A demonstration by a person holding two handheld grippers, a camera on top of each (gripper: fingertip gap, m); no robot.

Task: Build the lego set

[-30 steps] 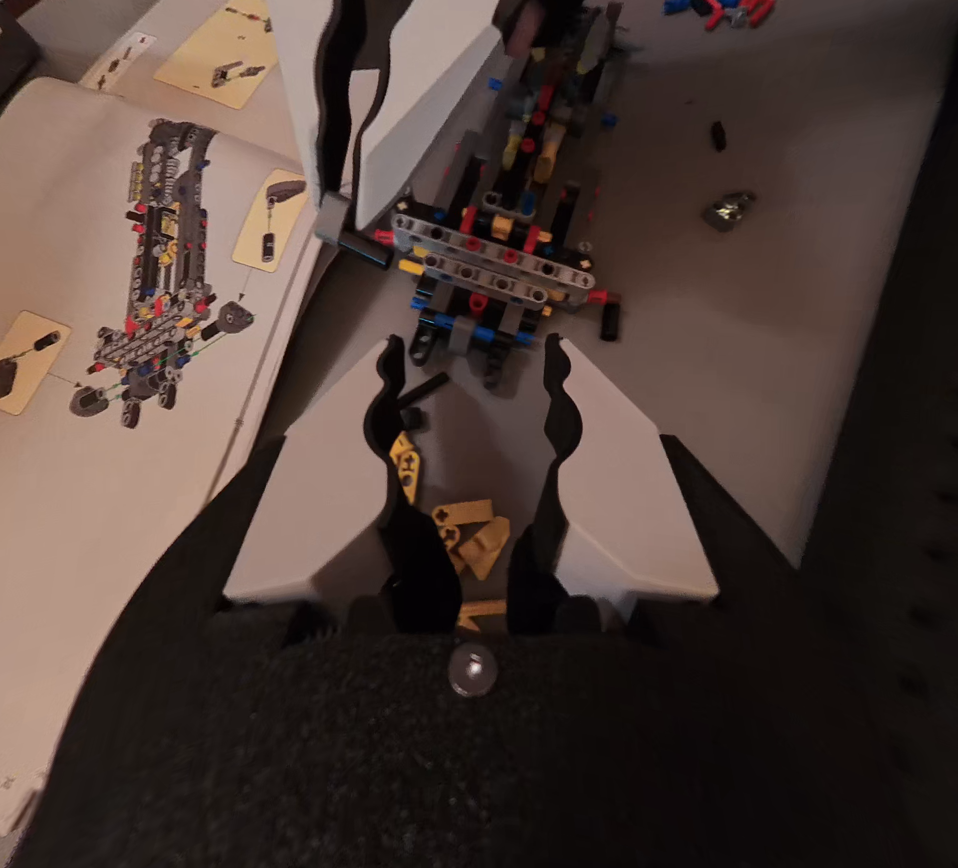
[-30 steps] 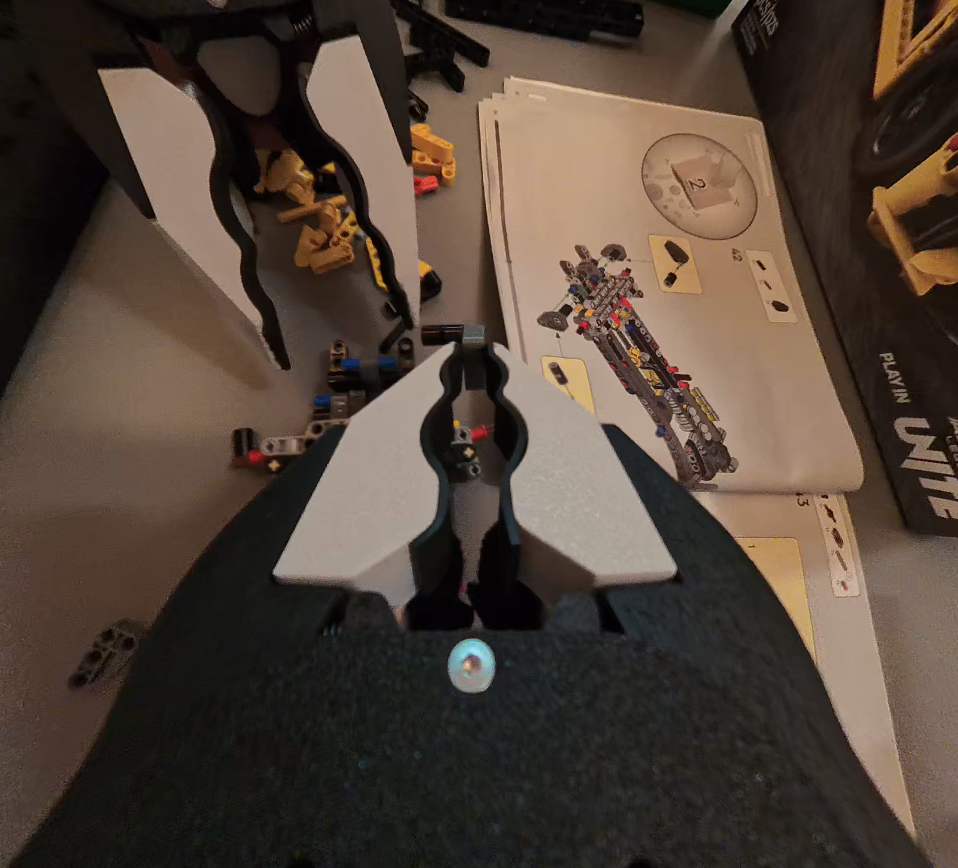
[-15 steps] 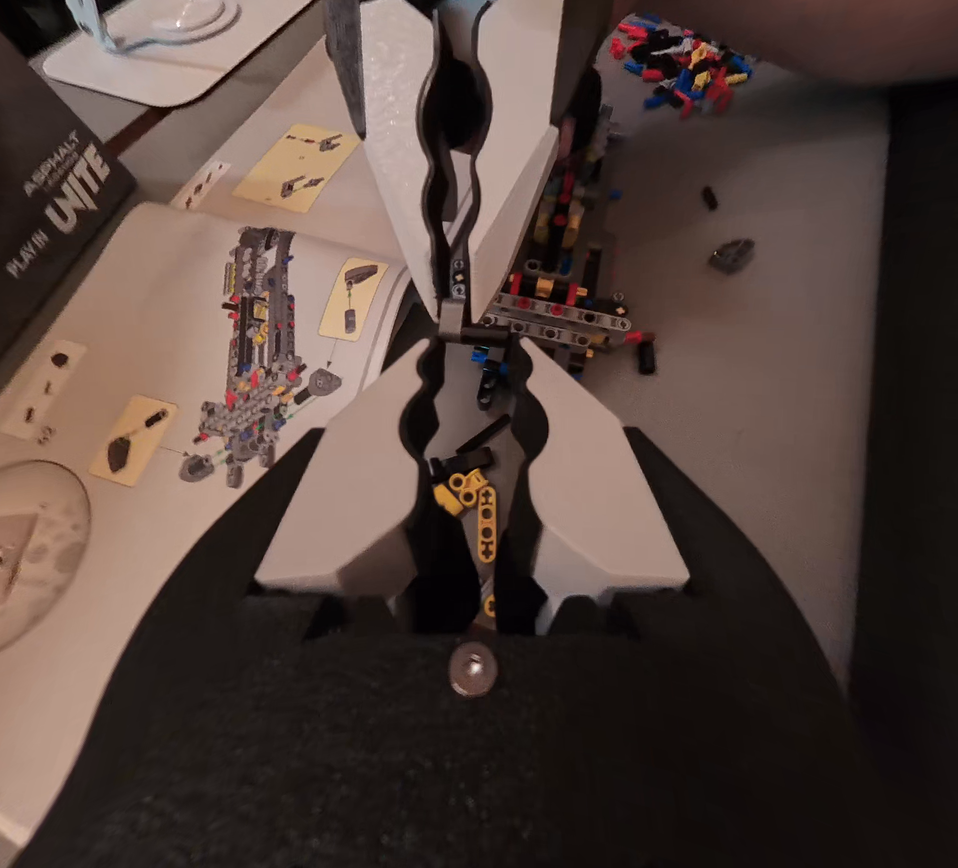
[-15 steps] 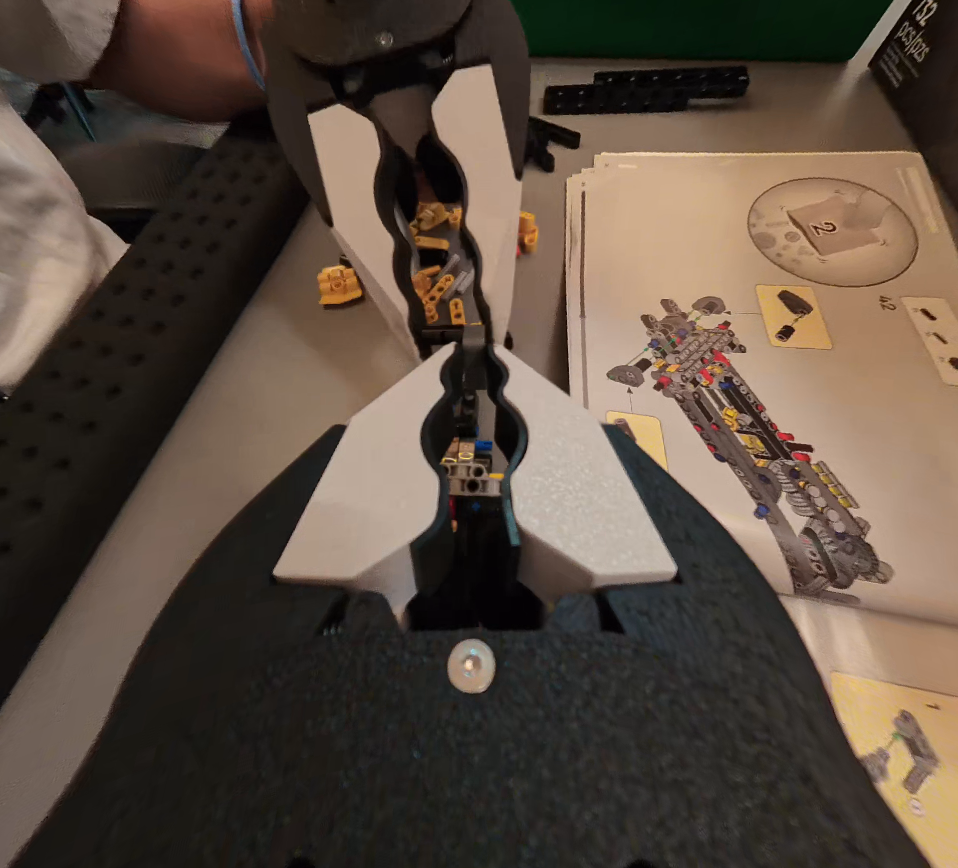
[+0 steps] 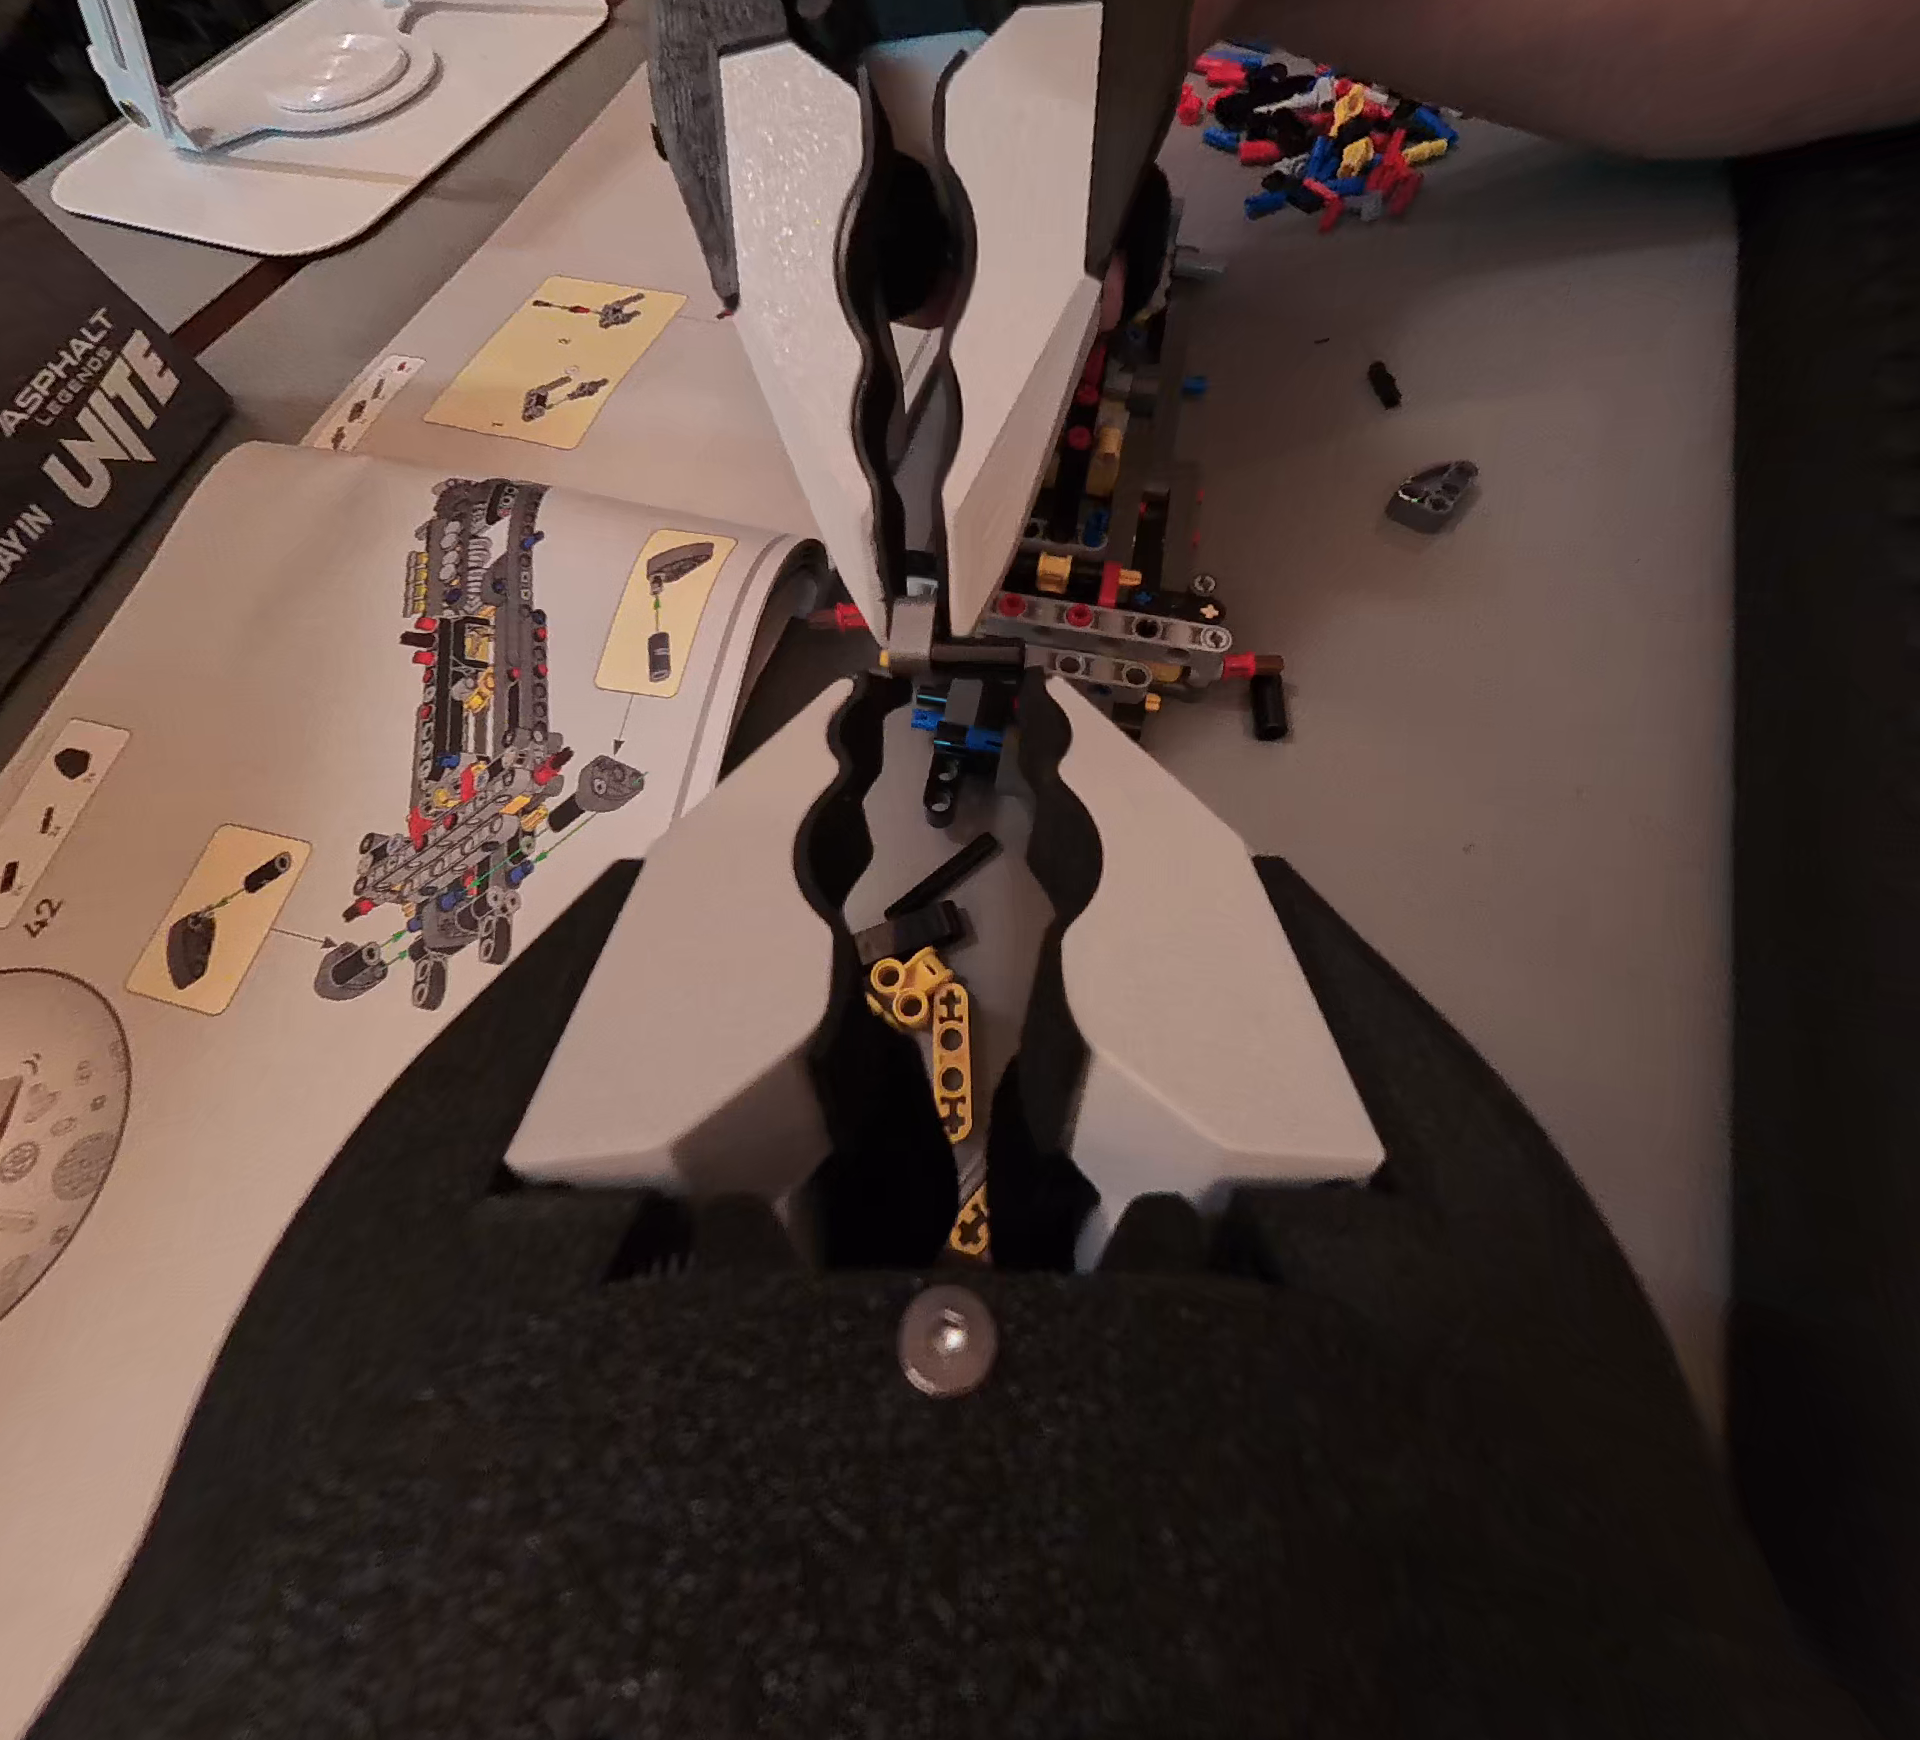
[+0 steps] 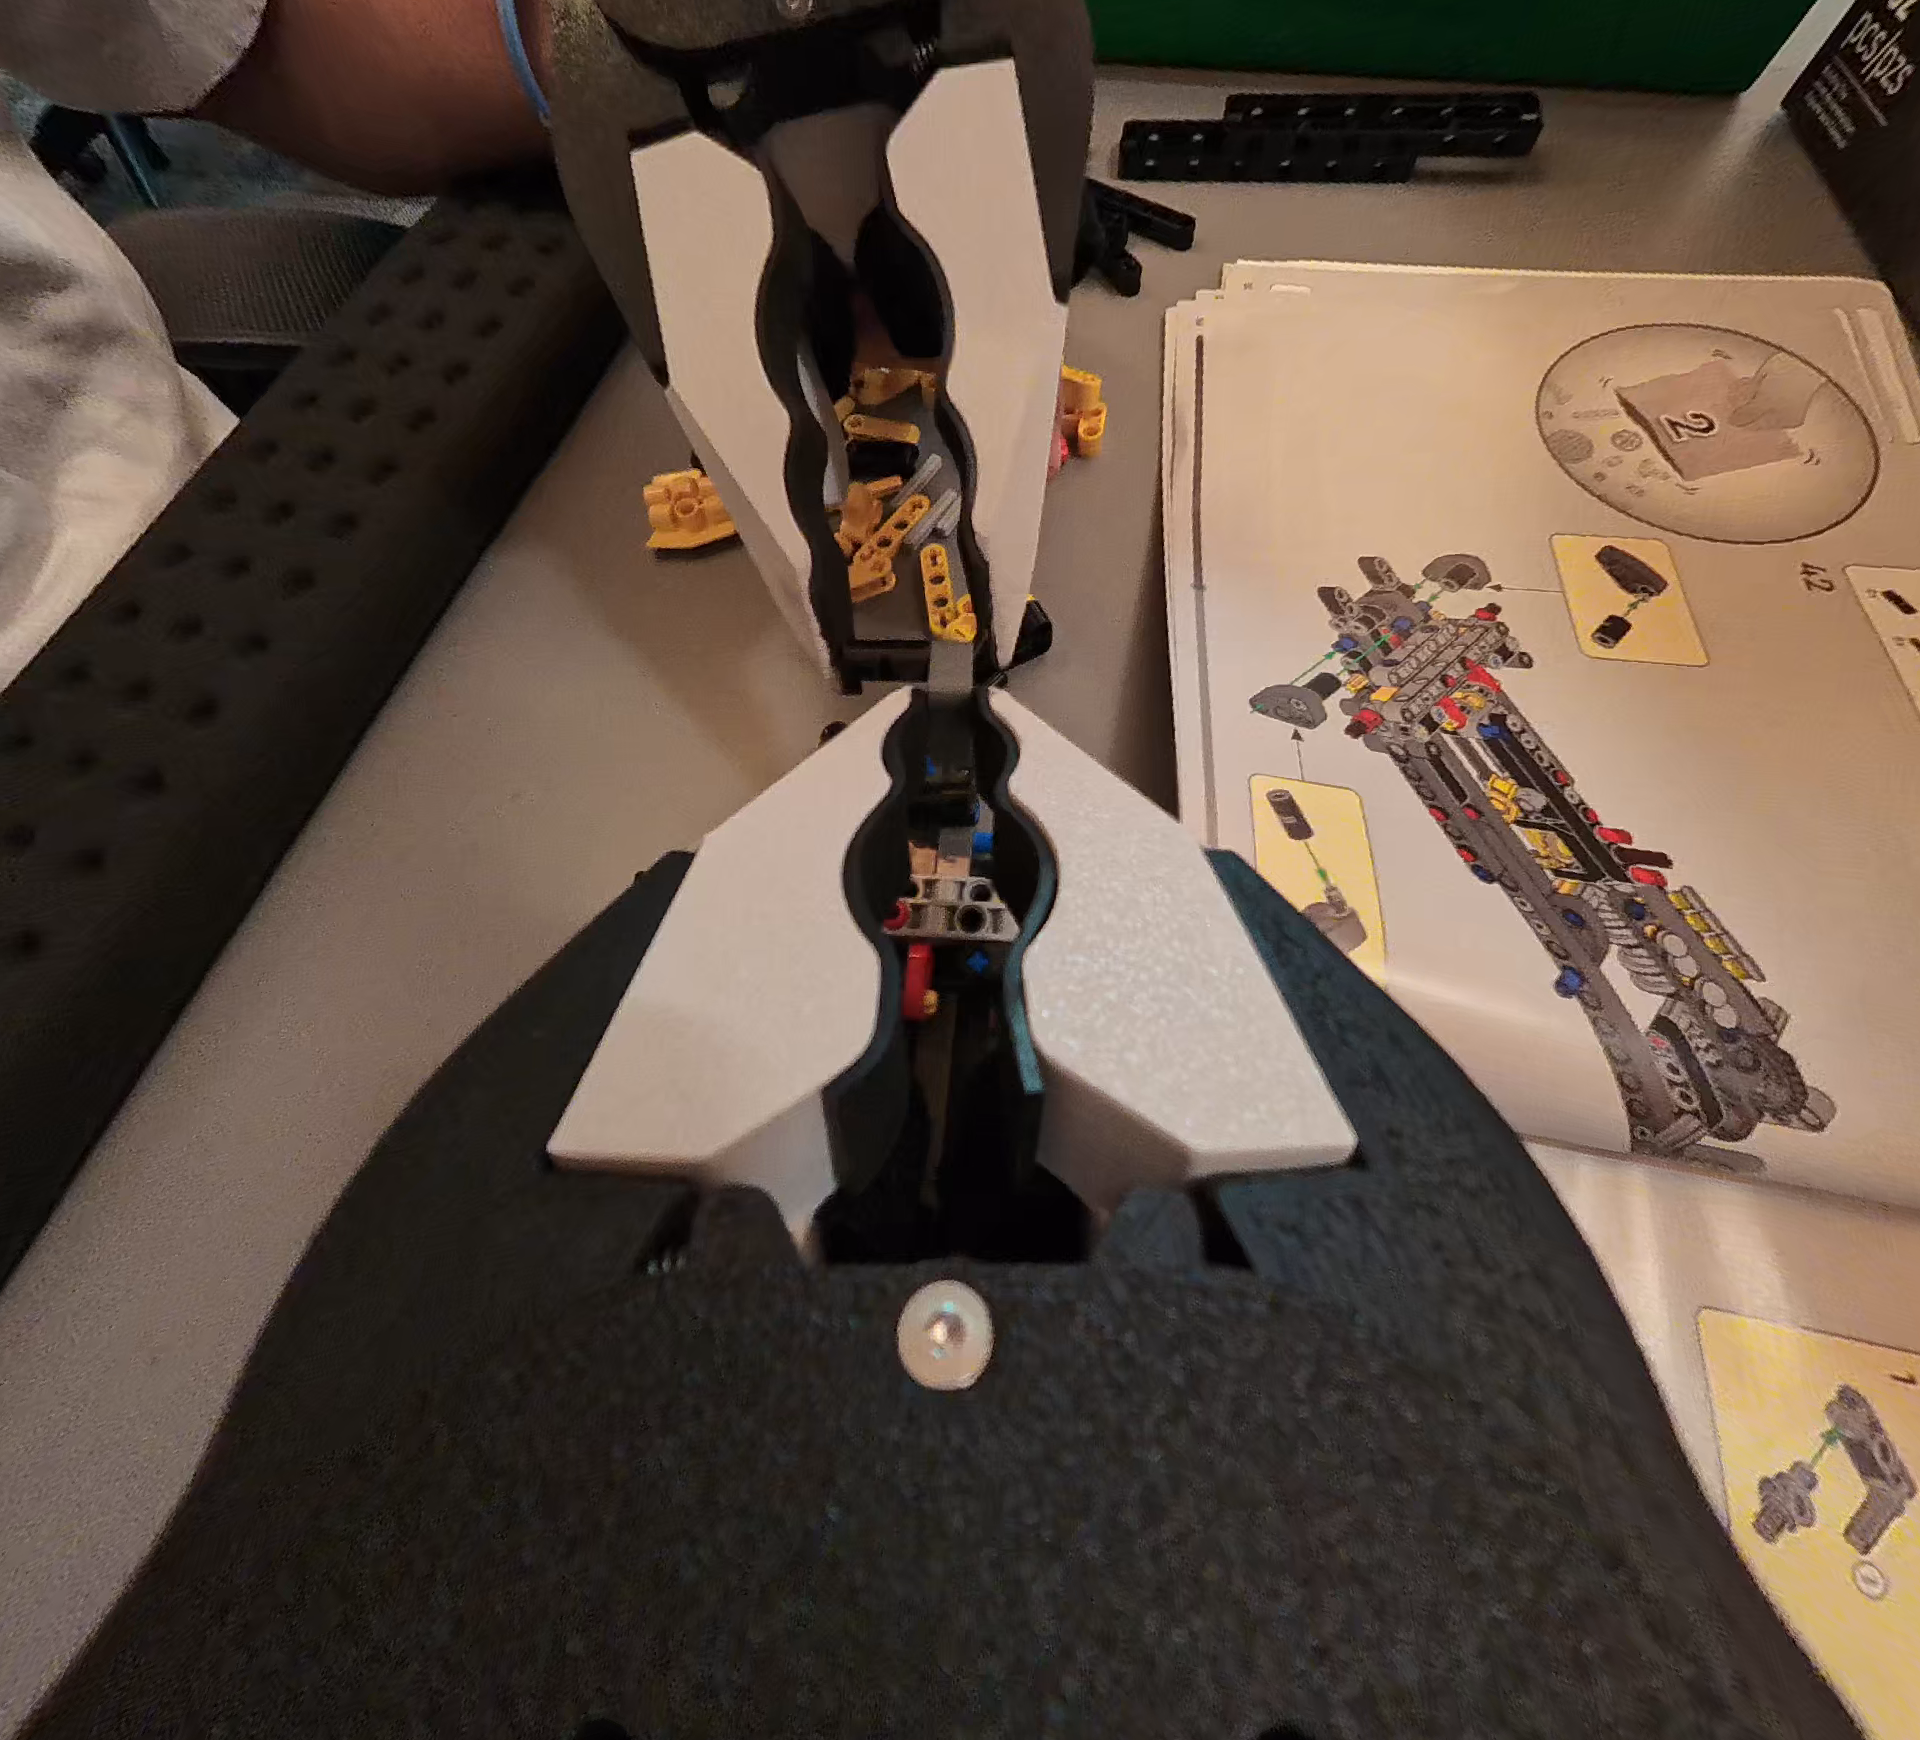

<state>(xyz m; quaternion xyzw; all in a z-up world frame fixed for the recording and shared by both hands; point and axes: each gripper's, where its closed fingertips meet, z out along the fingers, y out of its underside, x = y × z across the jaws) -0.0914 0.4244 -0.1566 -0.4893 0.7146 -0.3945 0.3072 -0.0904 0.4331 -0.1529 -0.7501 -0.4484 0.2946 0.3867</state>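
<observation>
Box [image 5: 73, 433], white lettering, beside printed manual [image 5: 312, 755]; right tool [image 5: 914, 620] pinching grey piece [image 5: 912, 641].

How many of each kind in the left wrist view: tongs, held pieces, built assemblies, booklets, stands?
Tongs: 2 (left tongs, right tongs)
Small grey piece, held in the right tongs: 1
Built assembly: 1
Instruction booklet: 1
White stand: 1
Total: 6
</observation>
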